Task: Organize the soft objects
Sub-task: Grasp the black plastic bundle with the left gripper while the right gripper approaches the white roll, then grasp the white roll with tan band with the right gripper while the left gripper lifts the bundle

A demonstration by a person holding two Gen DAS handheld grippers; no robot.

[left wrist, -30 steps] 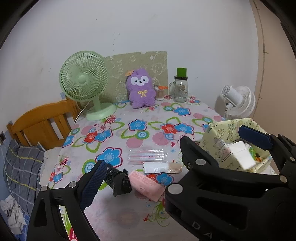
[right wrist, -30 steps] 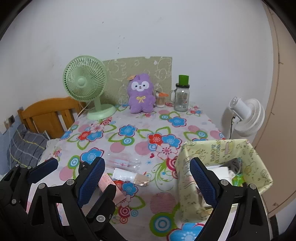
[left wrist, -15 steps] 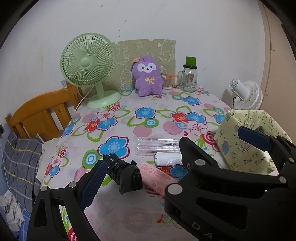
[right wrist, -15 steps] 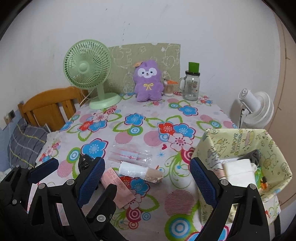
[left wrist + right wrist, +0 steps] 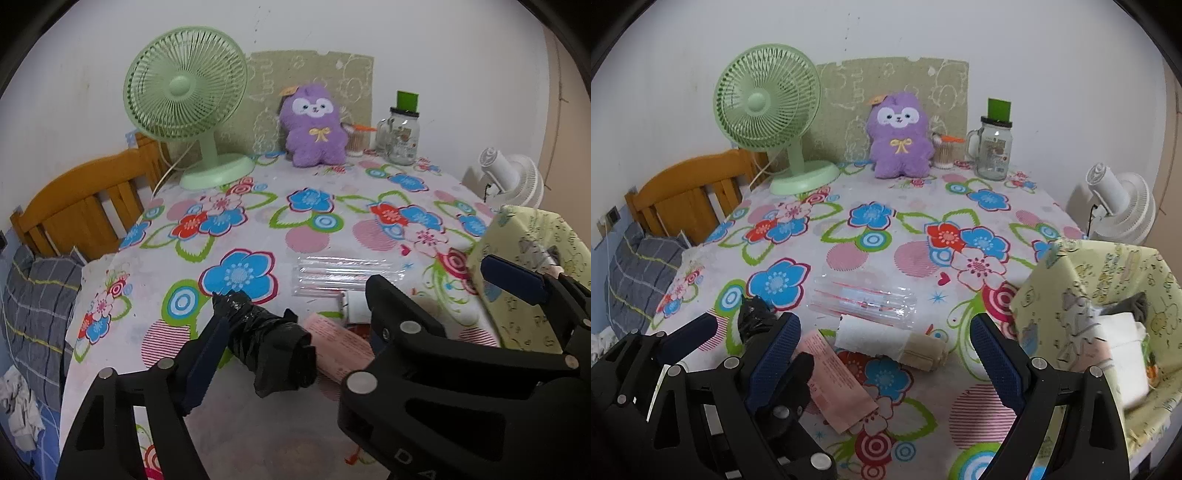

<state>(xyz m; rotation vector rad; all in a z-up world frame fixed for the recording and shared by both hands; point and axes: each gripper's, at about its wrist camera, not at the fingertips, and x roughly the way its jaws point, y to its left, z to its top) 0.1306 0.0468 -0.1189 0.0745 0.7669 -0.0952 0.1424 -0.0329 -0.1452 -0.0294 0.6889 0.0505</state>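
While your left hand-held gripper (image 5: pixel 291 332), jaws just closing yet unpinched, is straddling the black bag roll (image 5: pixel 267 347) at lower centre, keep centring; right hand-held gripper (image 5: pixel 884 345) is hanging spread.

Both wrist views overlook one floral table (image 5: pixel 332 229).

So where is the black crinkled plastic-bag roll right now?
The black crinkled plastic-bag roll lies on the floral tablecloth near its front left edge, between the left gripper's jaws, with the pink paper packet just to its right.
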